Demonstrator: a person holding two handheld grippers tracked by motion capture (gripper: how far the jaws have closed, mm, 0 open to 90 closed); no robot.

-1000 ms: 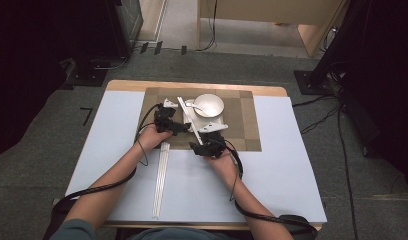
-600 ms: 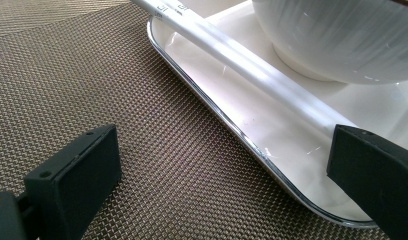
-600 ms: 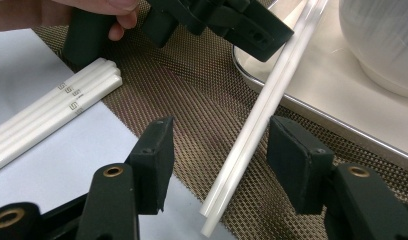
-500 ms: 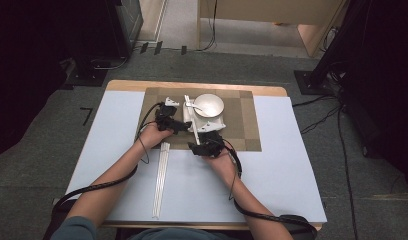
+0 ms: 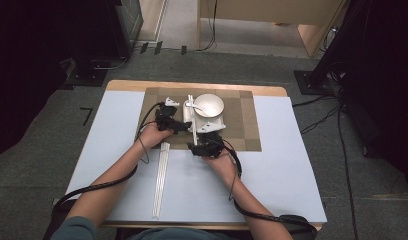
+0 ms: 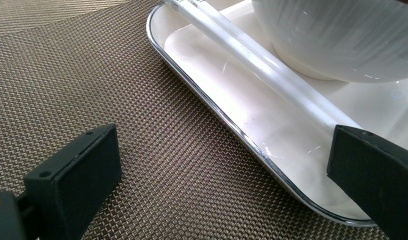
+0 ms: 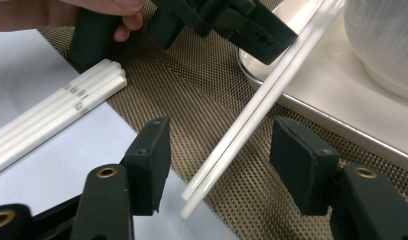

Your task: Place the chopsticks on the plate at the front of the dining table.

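Observation:
A white tray (image 5: 208, 122) with a white bowl (image 5: 209, 105) on it lies on a brown woven placemat (image 5: 242, 120). A pair of white chopsticks (image 7: 257, 100) leans across the tray's rim (image 7: 337, 125), with its near ends over the mat's edge. My right gripper (image 7: 222, 160) is open around these ends; its jaws have just been opening and the pads stand clear of the sticks. In the high view it sits at the mat's front edge (image 5: 204, 141). My left gripper (image 6: 224, 180) is open, its jaws astride the tray's rim (image 6: 227, 125), left of the tray (image 5: 184, 125).
Several more white chopsticks (image 5: 161, 180) lie lengthwise on the pale tabletop (image 5: 292, 175) below the left hand; their far ends touch the mat (image 7: 67, 107). The left gripper's black body (image 7: 217, 20) and the hand on it show beyond the right jaws. Cables trail along both forearms.

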